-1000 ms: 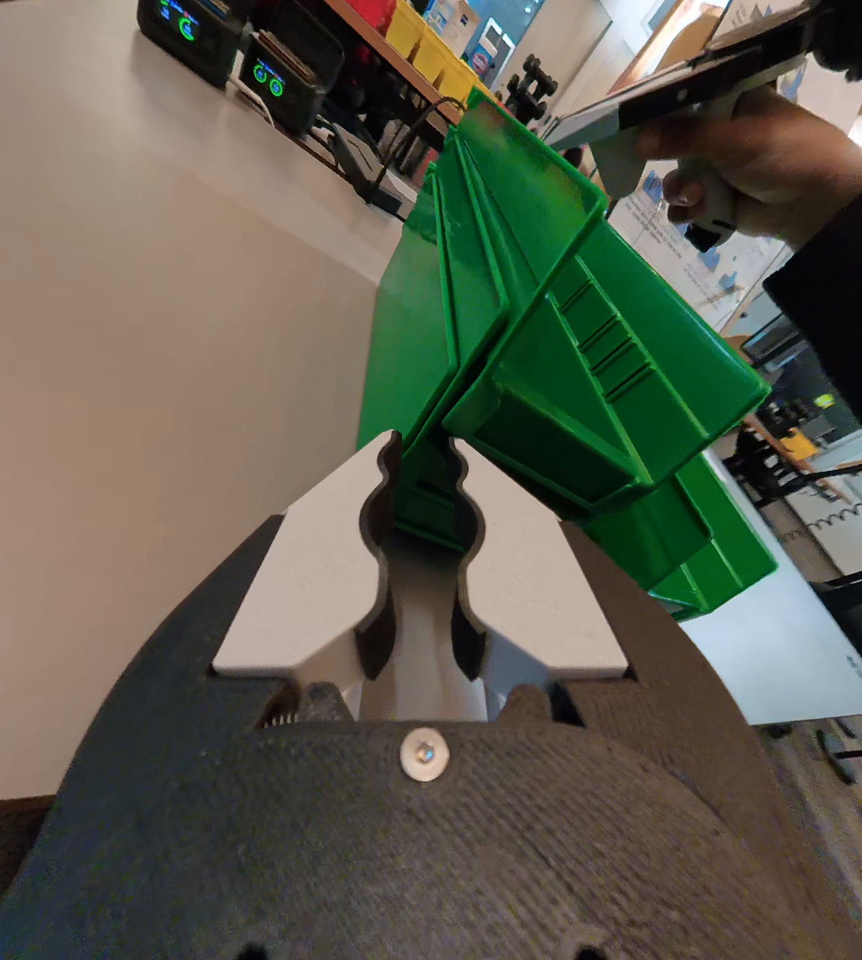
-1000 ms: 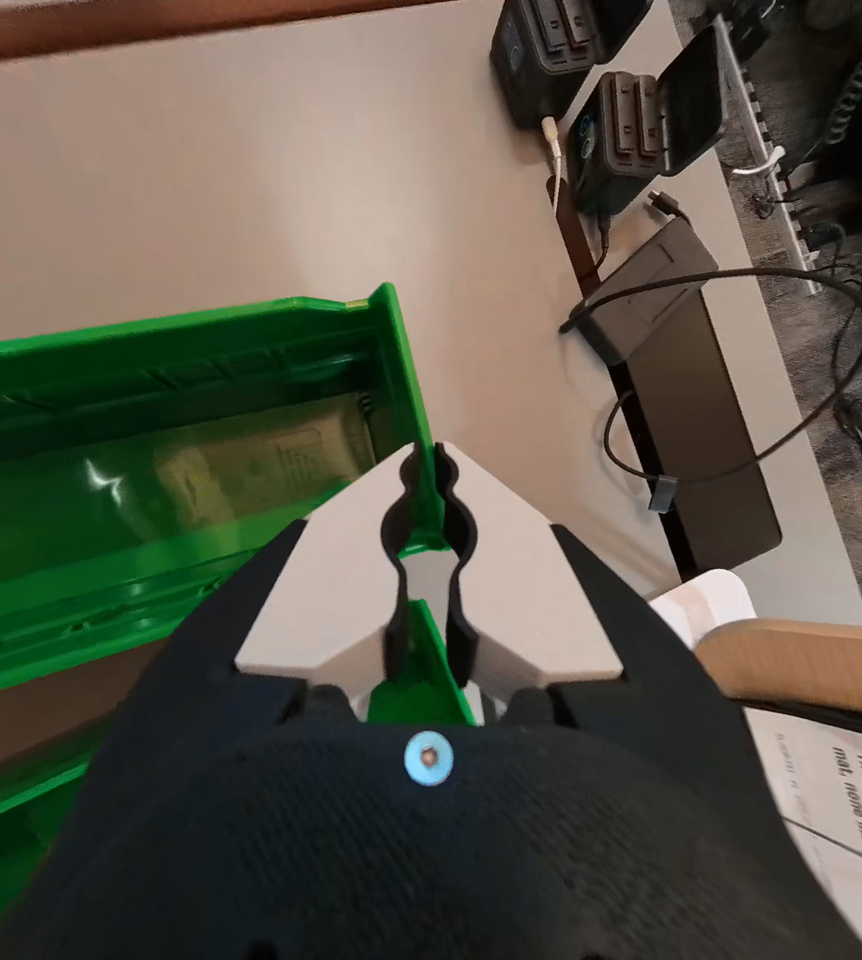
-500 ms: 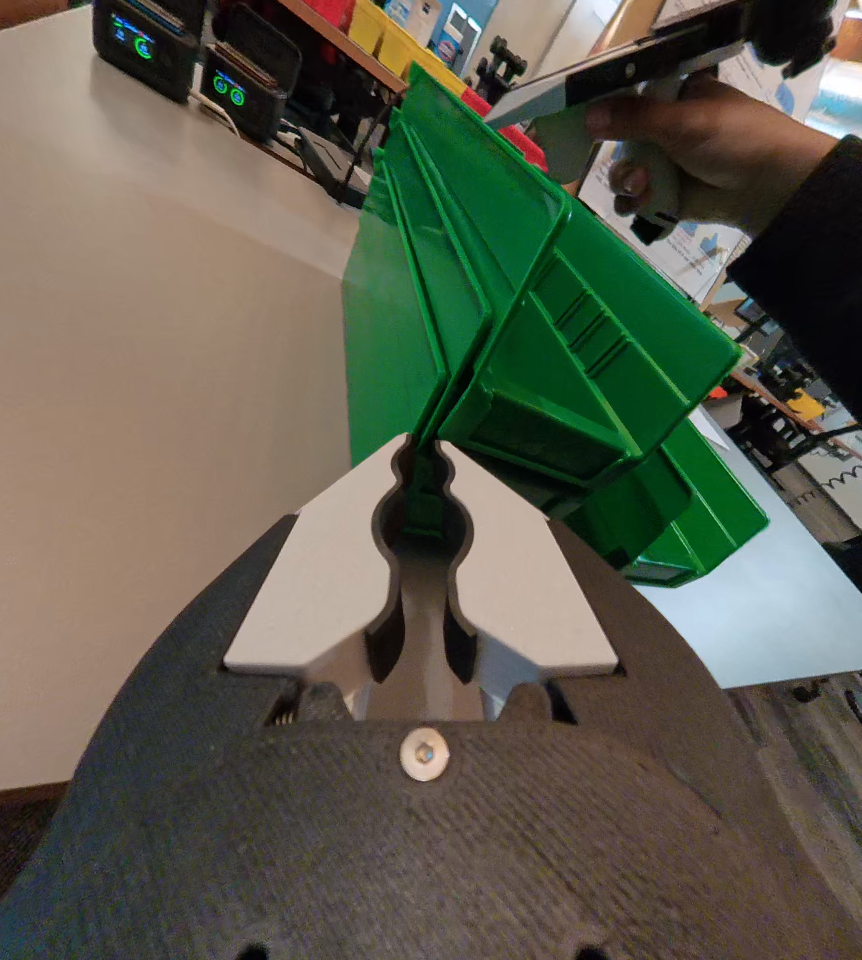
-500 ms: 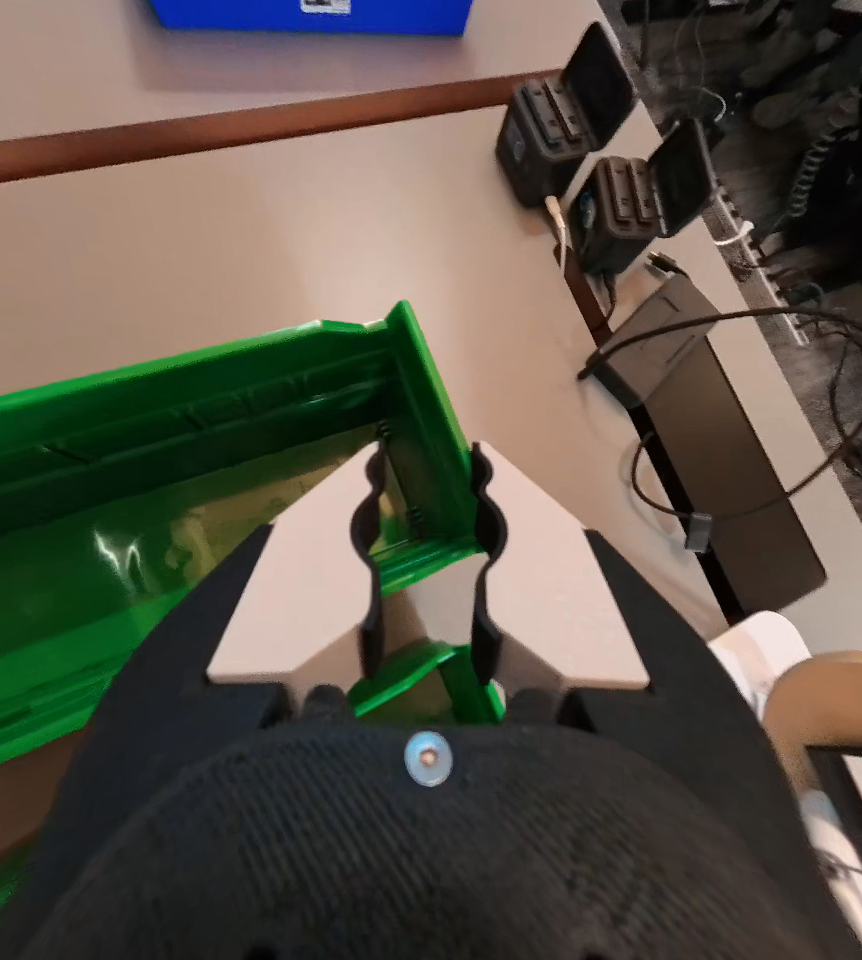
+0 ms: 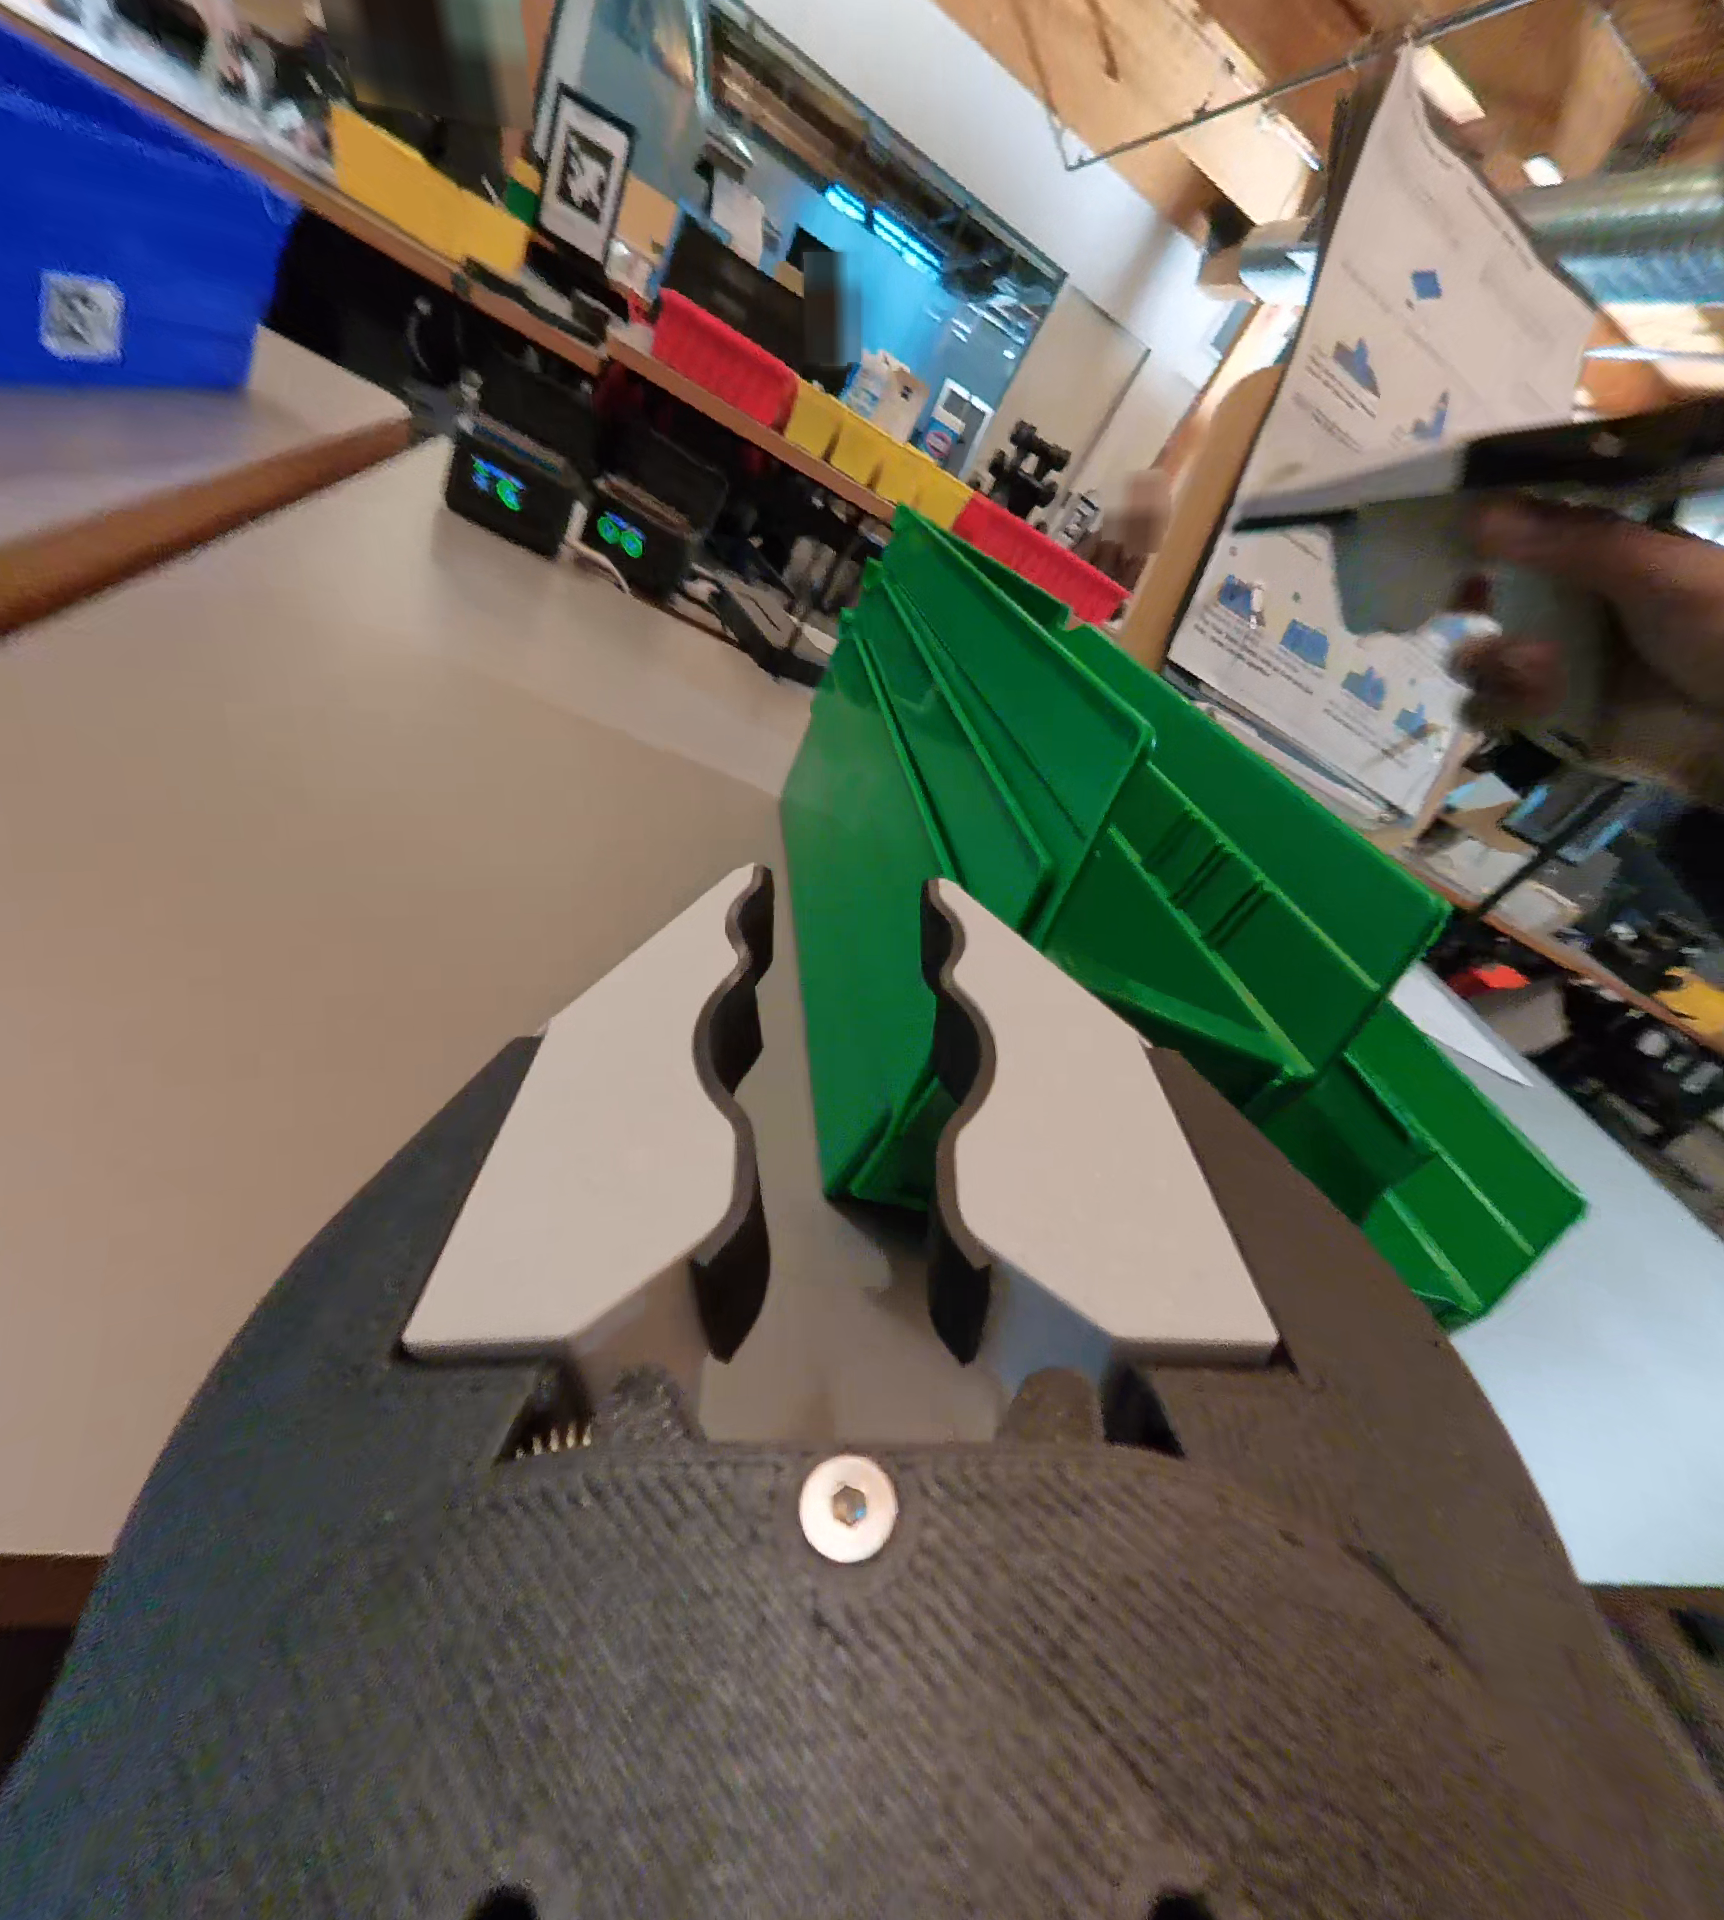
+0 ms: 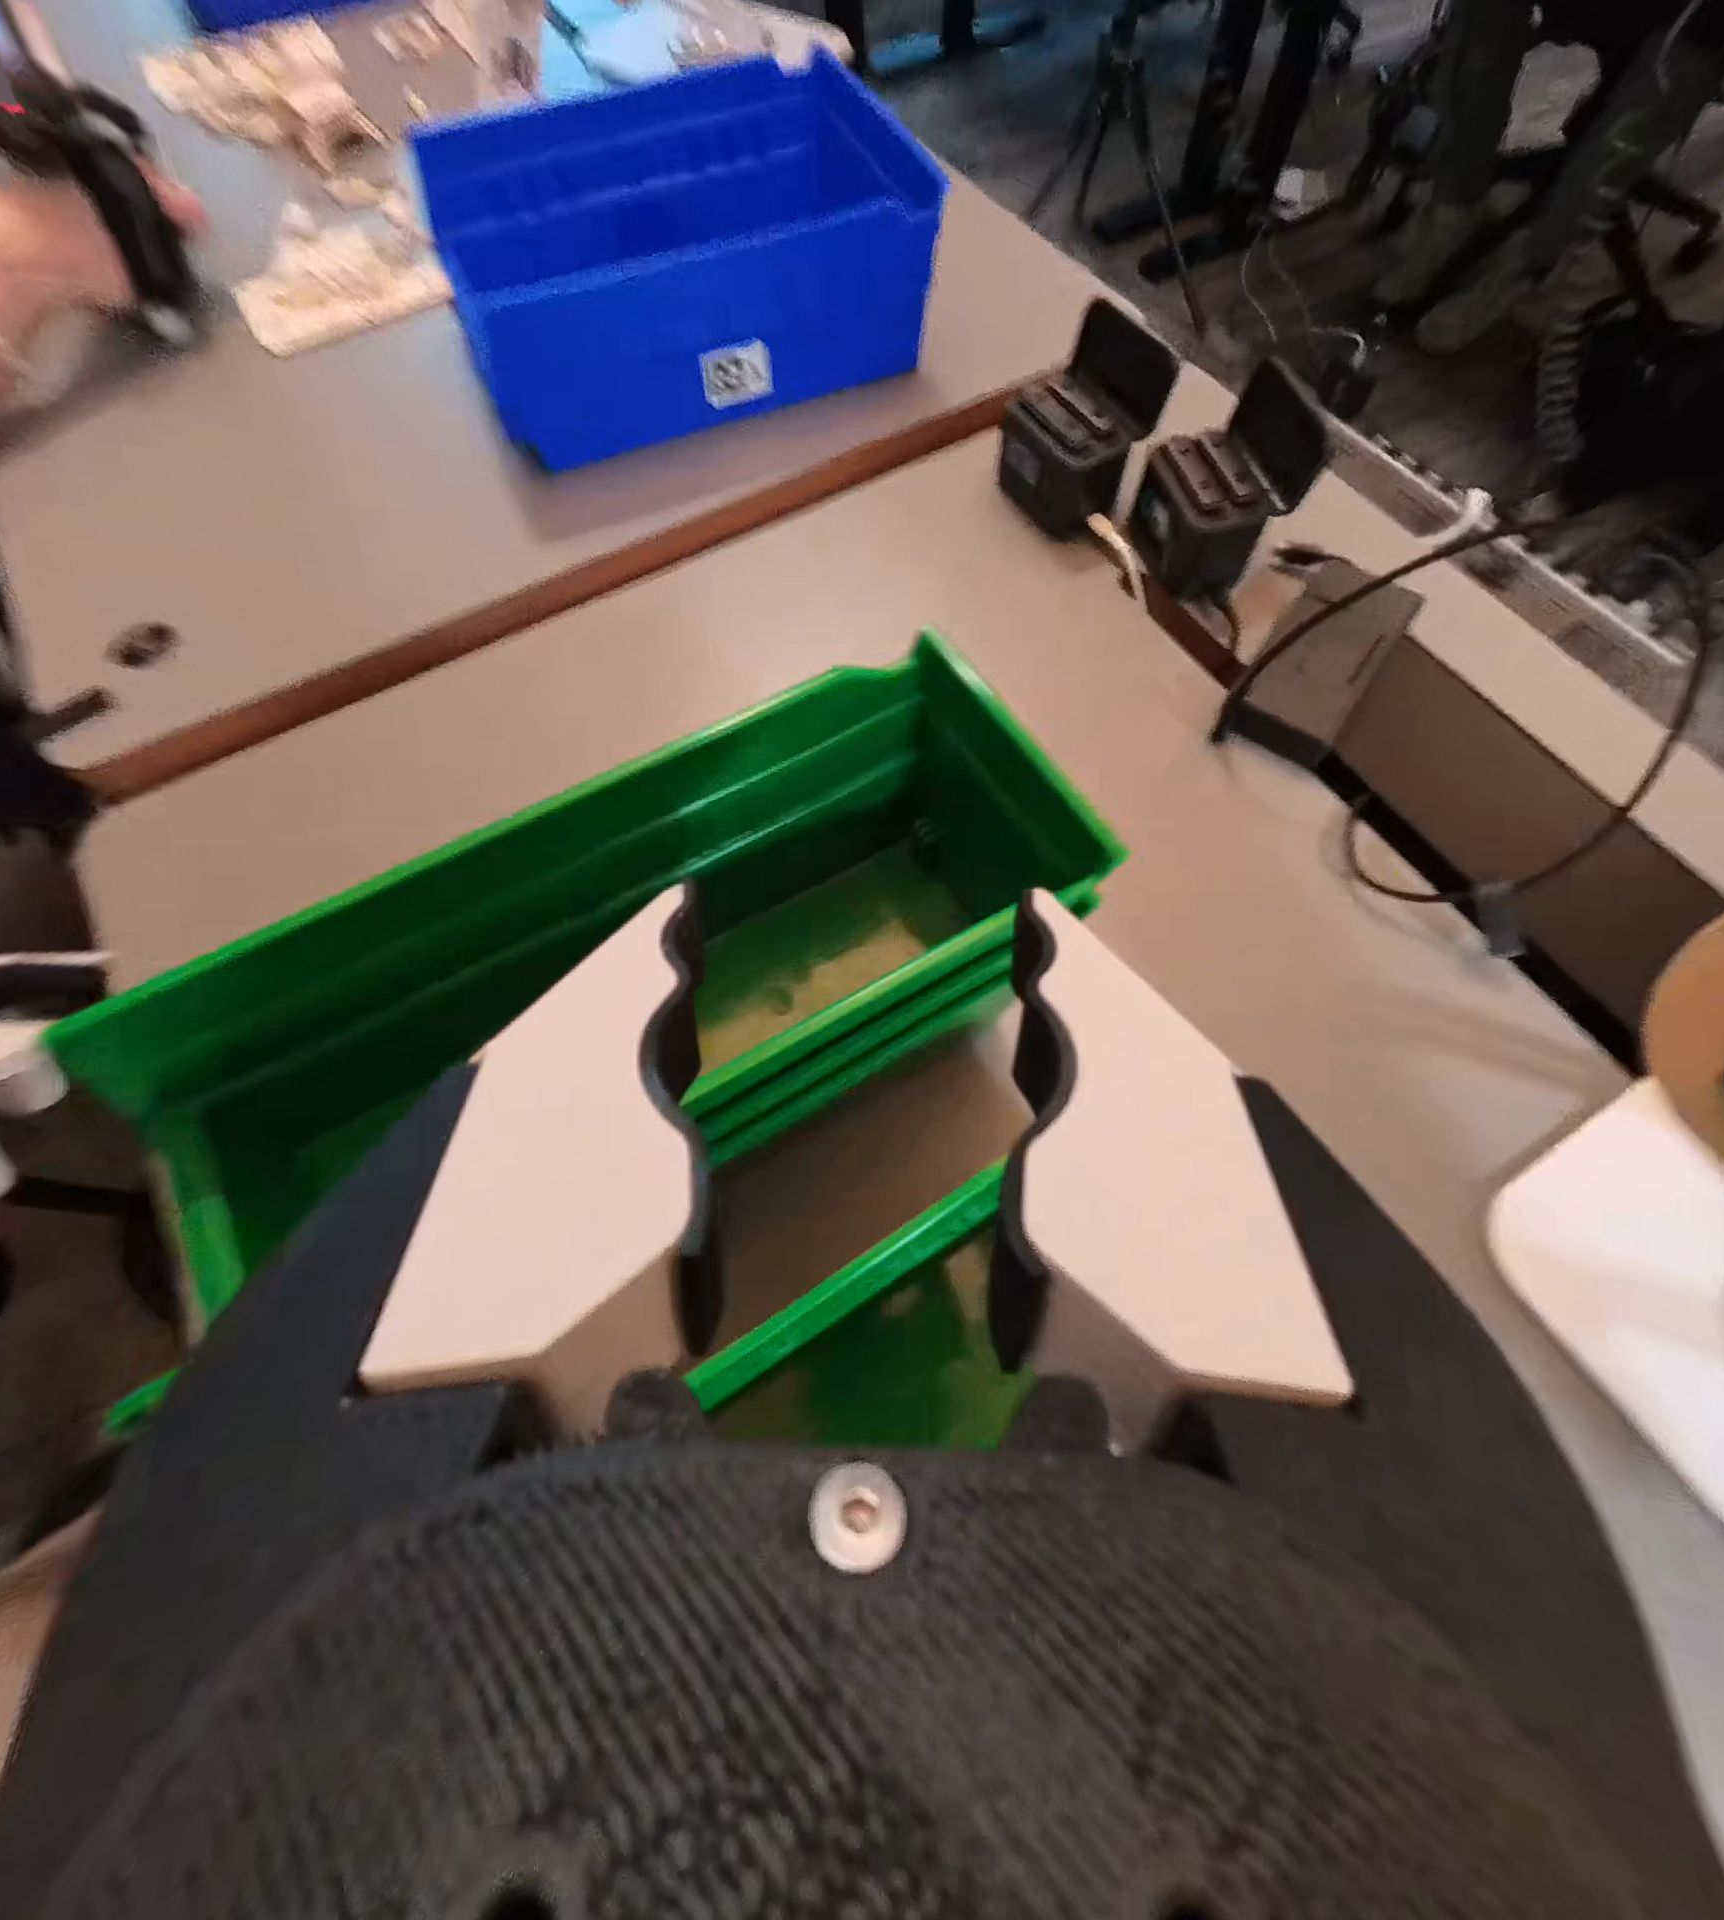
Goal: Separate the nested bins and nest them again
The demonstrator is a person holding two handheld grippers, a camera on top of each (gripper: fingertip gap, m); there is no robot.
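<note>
While both your left gripper (image 5: 842, 1049) and right gripper (image 6: 853, 1081) stand open and empty, the green bins (image 5: 1097, 894) lie nested on the table (image 5: 318, 831) ahead; stiff, light, slick plastic, so pinch a rim

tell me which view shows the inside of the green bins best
The right wrist view: it looks down into the stack of green bins, showing the floor and inner walls between the open right gripper fingers. The left wrist view shows only the stack's outer walls and ribs, beyond the open left gripper.
</note>
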